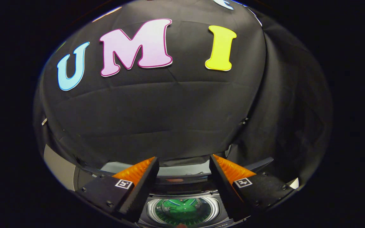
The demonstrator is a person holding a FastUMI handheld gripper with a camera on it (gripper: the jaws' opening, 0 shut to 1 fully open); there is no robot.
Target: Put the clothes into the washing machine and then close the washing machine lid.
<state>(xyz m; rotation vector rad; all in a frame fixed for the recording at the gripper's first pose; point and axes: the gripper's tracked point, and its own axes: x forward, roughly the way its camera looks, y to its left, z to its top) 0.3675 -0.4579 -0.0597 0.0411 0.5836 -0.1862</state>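
We see the washing machine [182,190] only in part: its body is cut off at about 6 o'clock, and the 2 fingers cover both of its sides. At about 8 o'clock a grey, flat panel [59,167] curves out from under the cloth; we cannot tell what it belongs to.

The gripper [184,163] has its 2 fingers spread well apart, with nothing between them but open air. Each finger is a wedge with a ribbed pad on its inner face, and each carries 1 small square black-and-white marker, too small for us to read.

Down between the fingers, toward 6 o'clock, sits the round drum opening [182,210], a shiny ringed metal tub. Inside it lie the clothes [177,205], green fabric with a pale stripe, crumpled; the shape of the garment is hard to make out. Above the drum, a dark glossy band crosses from finger to finger, likely the raised lid [182,182], though we cannot be sure.

Behind everything hangs the black cloth wall [169,110], matte and creased, with a fold falling at about 3 o'clock.
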